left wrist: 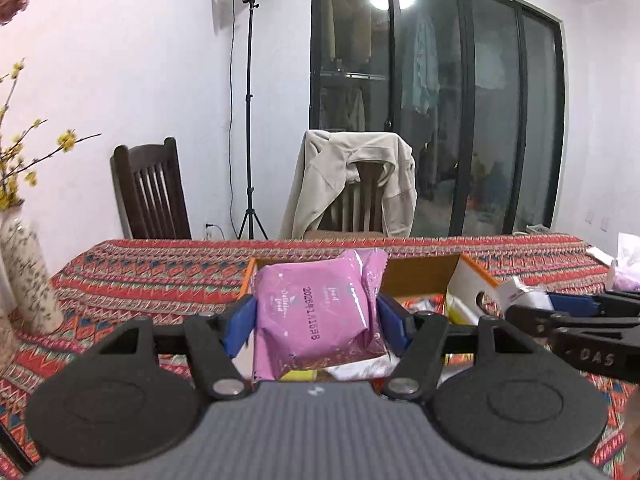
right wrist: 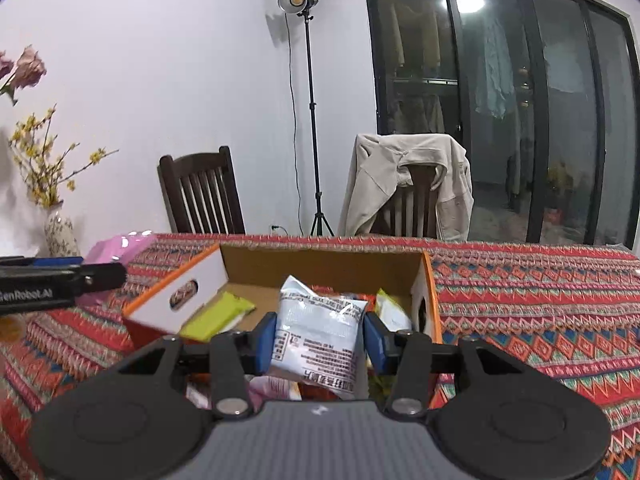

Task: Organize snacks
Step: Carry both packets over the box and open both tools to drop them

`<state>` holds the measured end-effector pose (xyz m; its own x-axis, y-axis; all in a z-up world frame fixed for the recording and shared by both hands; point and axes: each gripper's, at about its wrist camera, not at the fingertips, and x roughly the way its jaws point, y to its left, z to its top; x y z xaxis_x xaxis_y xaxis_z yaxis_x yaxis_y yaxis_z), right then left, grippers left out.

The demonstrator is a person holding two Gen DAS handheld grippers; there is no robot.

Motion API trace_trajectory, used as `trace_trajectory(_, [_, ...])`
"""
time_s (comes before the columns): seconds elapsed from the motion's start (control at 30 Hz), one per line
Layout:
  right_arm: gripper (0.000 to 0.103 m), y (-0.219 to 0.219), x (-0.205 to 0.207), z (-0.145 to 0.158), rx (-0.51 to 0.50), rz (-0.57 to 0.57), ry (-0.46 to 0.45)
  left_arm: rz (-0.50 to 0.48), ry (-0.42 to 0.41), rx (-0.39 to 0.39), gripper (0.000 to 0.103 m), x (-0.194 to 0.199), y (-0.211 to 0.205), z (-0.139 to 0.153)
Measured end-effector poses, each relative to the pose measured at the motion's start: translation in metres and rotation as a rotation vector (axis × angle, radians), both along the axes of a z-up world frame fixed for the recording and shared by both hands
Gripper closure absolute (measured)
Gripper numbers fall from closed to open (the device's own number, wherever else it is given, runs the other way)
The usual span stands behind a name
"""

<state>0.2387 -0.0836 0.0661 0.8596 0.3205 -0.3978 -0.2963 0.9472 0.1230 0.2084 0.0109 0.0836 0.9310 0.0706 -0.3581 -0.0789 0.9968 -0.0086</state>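
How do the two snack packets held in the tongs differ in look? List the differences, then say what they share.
The pink packet in the left tongs is plain pink with a printed date; the white packet in the right tongs is white, covered in dense black print. The pink packet looks broad and squarish; the white packet looks narrower and taller. Both are sealed, clamped between blue pads, above the open cardboard box.

I'm working in a home dining room: a table under a red patterned woven cloth [right wrist: 520, 292], dark wooden slatted chairs [right wrist: 200, 192], a beige jacket [right wrist: 412, 184], dark glass sliding doors [right wrist: 520, 100].
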Motion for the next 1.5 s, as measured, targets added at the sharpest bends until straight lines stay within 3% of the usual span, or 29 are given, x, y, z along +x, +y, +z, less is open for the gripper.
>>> trace_trajectory(0.2, [0.058, 0.009, 0.033, 0.005, 0.023, -0.014, -0.002, 0.021, 0.001, -0.009, 0.036, 0.04, -0.008, 0.0])
trace_trajectory(0.4, [0.058, 0.011, 0.062, -0.008, 0.051, -0.047, 0.008, 0.072, 0.02, -0.026, 0.036, 0.074, -0.003, -0.019])
trace_trajectory(0.8, [0.058, 0.004, 0.08, -0.042, 0.059, -0.049, 0.046, 0.051, 0.077, -0.037, 0.036, 0.086, 0.01, -0.054])
trace_trajectory(0.87, [0.058, 0.004, 0.08, -0.043, 0.059, -0.053, 0.049, 0.046, 0.071, -0.048, 0.031, 0.083, 0.011, -0.054])
trace_trajectory(1.0, [0.041, 0.0, 0.08, -0.045, 0.07, -0.069, 0.06, 0.042, 0.023, -0.067, 0.015, 0.075, 0.013, -0.049])
trace_trajectory(1.03, [0.039, -0.001, 0.08, -0.045, 0.072, -0.072, 0.061, 0.041, 0.008, -0.076, 0.003, 0.072, 0.014, -0.048])
trace_trajectory(1.17, [0.0, -0.006, 0.077, -0.043, 0.1, -0.082, 0.054, 0.049, -0.032, -0.077, 0.0, 0.065, 0.013, -0.042])
trace_trajectory(1.5, [0.0, -0.006, 0.069, -0.036, 0.099, -0.094, 0.03, 0.054, -0.058, -0.08, 0.0, 0.054, 0.011, -0.032])
